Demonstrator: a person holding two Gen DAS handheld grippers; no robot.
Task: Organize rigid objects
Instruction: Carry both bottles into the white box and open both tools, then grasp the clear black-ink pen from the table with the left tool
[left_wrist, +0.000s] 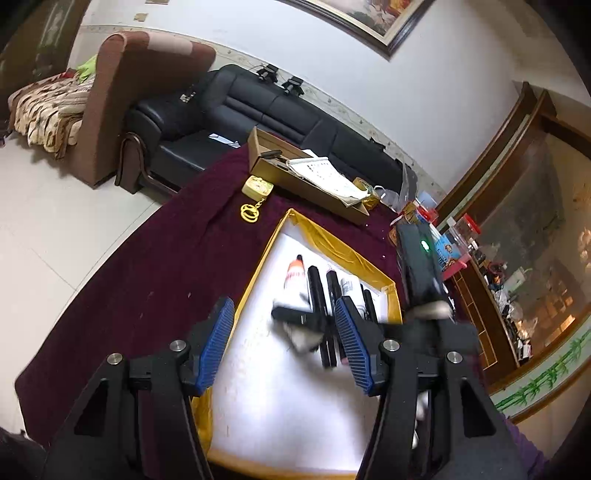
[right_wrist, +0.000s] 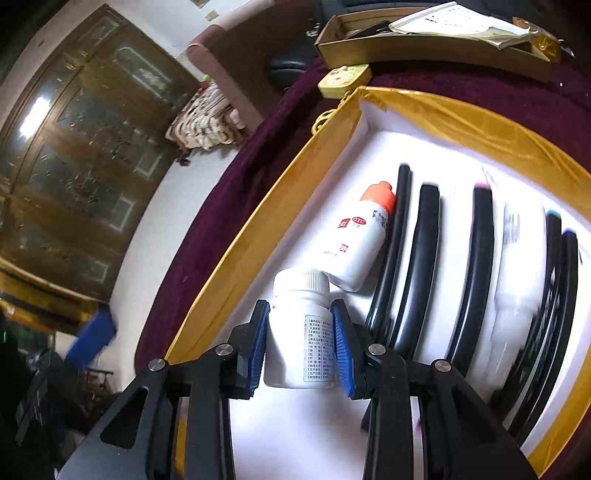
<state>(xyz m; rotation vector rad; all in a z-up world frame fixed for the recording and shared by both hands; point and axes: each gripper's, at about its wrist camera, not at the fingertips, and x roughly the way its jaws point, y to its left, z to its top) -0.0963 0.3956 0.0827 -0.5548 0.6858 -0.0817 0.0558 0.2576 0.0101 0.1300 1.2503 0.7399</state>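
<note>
Right wrist view: right tongs grip a white plastic pill bottle, cap pointing away, over the gold-rimmed white tray; an orange-capped white bottle lies just beyond its cap, long axis parallel to the black pens; left tongs gape empty above the tray.

a: the small white plastic pill bottle looks smooth, with a ribbed cap and a matt paper label.

b: and the blue ribbed pads pressing it look rubbery. the long black pens are glossy.

a: the shallow gold-edged box has shiny foil-like walls and a matt white floor.

b: under it, the dark maroon cloth is fuzzy. the black sofa shines like leather.
</note>
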